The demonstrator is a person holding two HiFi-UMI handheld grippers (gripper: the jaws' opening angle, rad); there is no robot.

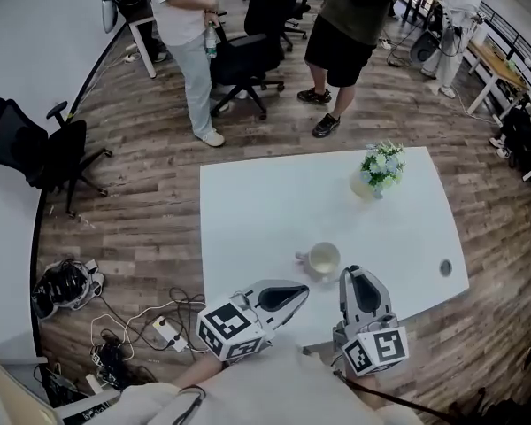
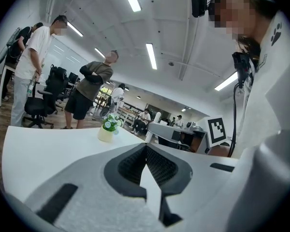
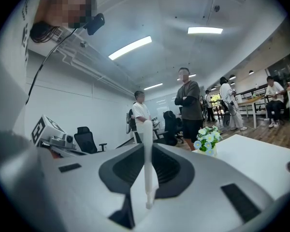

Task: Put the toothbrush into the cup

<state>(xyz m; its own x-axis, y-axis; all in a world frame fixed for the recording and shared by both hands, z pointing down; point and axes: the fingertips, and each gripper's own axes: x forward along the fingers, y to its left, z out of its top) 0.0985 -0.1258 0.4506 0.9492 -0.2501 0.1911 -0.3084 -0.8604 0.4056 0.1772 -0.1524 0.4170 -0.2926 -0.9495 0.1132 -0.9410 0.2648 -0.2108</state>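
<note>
**Brush gripped, not in cup yet**

Your right gripper [image 3: 147, 148] is clamped on the toothbrush [image 3: 147, 166]. It's white and stands upright btwn the jaws; can't pick it out in head view. Left gripper [image 2: 146, 148] is closed w/ nothing in it, lower centre of head view.

Cup [image 1: 324, 258] sits upright on the white table [image 1: 265, 202], just upper-left of the right gripper's tips, and nothing shows inside it. My read: pick is done, insert is left. You need to get the brush over the rim, then let go.

Around:
- Flower pot [image 1: 378, 170], upper right of table, well apart from cup.
- Small round grommet [image 1: 445, 268] near the right edge.
- Ppl + office chairs at top of frame, off the table.

Nothing btwn gripper and cup.
</note>
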